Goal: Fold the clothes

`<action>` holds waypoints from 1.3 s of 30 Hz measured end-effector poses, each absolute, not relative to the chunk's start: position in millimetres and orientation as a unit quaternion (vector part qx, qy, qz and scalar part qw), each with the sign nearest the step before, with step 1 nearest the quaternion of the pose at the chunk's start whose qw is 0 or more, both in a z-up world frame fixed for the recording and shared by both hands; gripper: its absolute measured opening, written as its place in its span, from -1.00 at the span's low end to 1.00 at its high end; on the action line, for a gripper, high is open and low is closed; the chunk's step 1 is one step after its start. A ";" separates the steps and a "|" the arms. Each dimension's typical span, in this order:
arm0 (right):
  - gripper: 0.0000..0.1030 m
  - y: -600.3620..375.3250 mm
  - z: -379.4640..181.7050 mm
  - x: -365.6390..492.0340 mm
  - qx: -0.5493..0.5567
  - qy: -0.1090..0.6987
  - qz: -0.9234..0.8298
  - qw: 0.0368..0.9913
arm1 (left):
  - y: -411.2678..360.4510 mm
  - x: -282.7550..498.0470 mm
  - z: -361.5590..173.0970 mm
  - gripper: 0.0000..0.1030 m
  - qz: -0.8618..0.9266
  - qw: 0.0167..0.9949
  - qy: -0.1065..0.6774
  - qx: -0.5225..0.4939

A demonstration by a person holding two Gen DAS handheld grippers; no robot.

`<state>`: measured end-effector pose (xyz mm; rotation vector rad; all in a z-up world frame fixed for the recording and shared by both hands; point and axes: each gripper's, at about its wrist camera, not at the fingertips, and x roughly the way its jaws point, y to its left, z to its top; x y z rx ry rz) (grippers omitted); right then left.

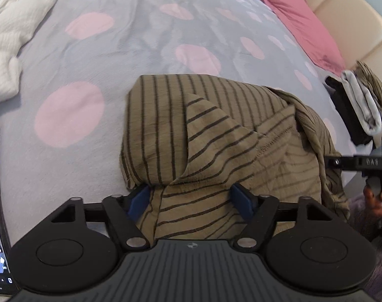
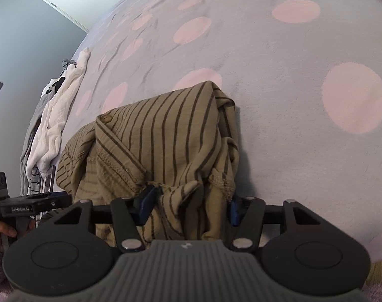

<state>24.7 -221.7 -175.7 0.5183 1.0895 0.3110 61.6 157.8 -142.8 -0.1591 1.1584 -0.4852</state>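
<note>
**Inspector:** Position of the garment?

**Assistant:** The olive-brown shirt with thin dark stripes [image 1: 216, 136] lies bunched and partly folded on the grey bedspread with pink dots [image 1: 90, 50], at its near edge.

**Inspector:** Left gripper [image 1: 193, 201]?

**Assistant:** Jaws stand wide, the shirt's near hem between the blue pads [image 1: 140, 198]. Whether the pads press on it I cannot tell.

**Inspector:** Right gripper [image 2: 188, 205]?

**Assistant:** Jaws moderately wide, bunched cloth between them. Grip cannot be confirmed.

**Inspector:** Surroundings?

**Assistant:** A white textured garment [image 1: 12, 37] lies well apart at far left, and a small stack of folded clothes [image 1: 362, 100] to the right.
</note>
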 end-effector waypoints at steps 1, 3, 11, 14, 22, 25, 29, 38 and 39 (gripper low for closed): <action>0.15 -221.2 -175.6 25.5 0.242 0.511 0.145 0.812 | 157.4 60.8 -141.0 0.18 -0.225 0.809 0.539 -0.068; 0.15 -220.7 -175.0 26.2 0.242 0.511 0.145 0.812 | 160.0 60.0 -136.9 0.06 -0.214 0.814 0.536 -0.066; 0.15 -224.5 -174.8 24.3 0.243 0.511 0.150 0.811 | 156.3 46.7 -122.7 0.43 -0.145 0.852 0.504 0.001; 0.15 -226.2 -175.3 22.4 0.242 0.511 0.151 0.811 | 154.2 50.5 -134.7 0.45 -0.156 0.841 0.518 -0.016; 0.15 -228.7 -176.6 20.6 0.244 0.509 0.152 0.811 | 126.3 52.4 -141.8 0.06 -0.215 0.836 0.502 -0.049; -0.01 -229.8 -177.7 20.6 0.252 0.509 0.154 0.808 | 117.3 52.0 -142.1 -0.10 -0.235 0.833 0.499 -0.049; -0.63 -230.9 -175.6 20.9 0.268 0.509 0.167 0.801 | 128.3 55.1 -137.4 -0.46 -0.233 0.831 0.500 -0.070; -0.77 -243.6 -129.5 12.2 0.305 0.433 0.205 0.823 | 144.0 59.6 -102.1 -0.67 -0.253 0.838 0.462 -0.143; -0.77 -245.9 -123.0 11.7 0.309 0.424 0.207 0.826 | 143.1 60.7 -97.0 -0.68 -0.258 0.839 0.456 -0.146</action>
